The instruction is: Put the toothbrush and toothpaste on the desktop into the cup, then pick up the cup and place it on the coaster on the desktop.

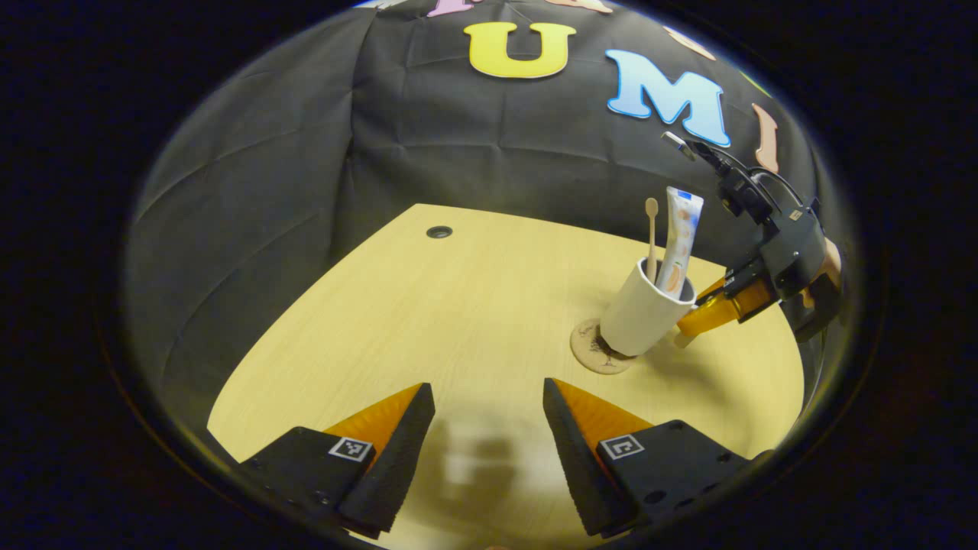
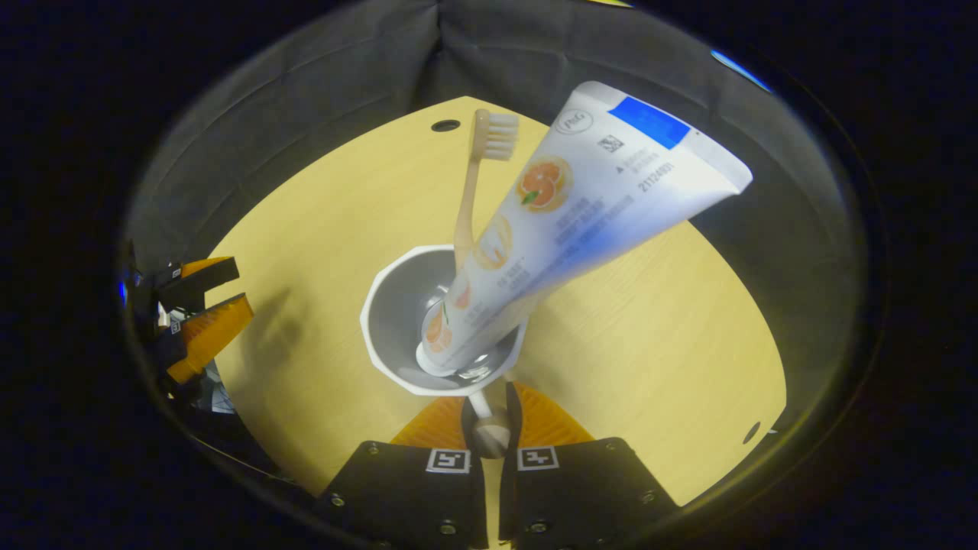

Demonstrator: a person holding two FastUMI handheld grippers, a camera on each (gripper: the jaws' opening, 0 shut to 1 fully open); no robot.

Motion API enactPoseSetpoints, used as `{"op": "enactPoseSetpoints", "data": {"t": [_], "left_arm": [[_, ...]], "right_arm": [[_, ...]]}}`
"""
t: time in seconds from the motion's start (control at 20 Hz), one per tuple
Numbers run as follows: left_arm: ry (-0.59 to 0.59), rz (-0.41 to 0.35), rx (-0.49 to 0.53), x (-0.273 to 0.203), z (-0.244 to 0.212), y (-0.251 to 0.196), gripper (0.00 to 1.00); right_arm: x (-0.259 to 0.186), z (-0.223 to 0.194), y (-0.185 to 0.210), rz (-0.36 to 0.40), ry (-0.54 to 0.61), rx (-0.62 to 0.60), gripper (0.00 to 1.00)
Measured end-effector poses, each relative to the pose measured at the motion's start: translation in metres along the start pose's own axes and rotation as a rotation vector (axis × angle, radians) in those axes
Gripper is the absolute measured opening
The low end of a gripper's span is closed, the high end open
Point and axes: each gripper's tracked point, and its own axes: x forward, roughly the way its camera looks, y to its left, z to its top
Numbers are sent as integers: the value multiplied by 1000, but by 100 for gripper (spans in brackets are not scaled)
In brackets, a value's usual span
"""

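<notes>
L gripper (image 1: 489,428): fingers spread wide, nothing between them, low over the desktop (image 1: 428,321), well apart from the cup. Coaster (image 1: 594,353) sits under cup (image 1: 642,309), cup tilted, partly on it. Toothbrush (image 1: 651,233) + toothpaste (image 1: 678,241) stand in cup, heads up. R gripper (image 2: 489,416): fingers narrow, pinched on cup handle (image 2: 486,428), cup just ahead of tips.

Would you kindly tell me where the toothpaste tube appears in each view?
Left gripper view: the toothpaste tube stands right of centre in the white cup, beside the toothbrush.
Right gripper view: the tube leans across the centre, running up to the right.
Shared landmark: the white cup.
</notes>
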Motion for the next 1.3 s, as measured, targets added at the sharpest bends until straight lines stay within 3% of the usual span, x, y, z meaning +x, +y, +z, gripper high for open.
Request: {"op": "enactPoseSetpoints", "data": {"t": [0.5, 0.7, 1.05, 1.3], "left_arm": [[10, 24, -23, -1, -6, 34, 92], [11, 17, -20, -2, -6, 28, 92], [-17, 0, 1, -11, 7, 9, 92], [-79, -45, 53, -26, 33, -26, 92]], "right_arm": [[-6, -3, -3, -23, 48, -4, 8], [-10, -3, -2, -16, 46, -3, 23], [-40, 3, -2, -9, -49, 72, 28], [-94, -9, 2, -11, -156, 180, 23]]}}
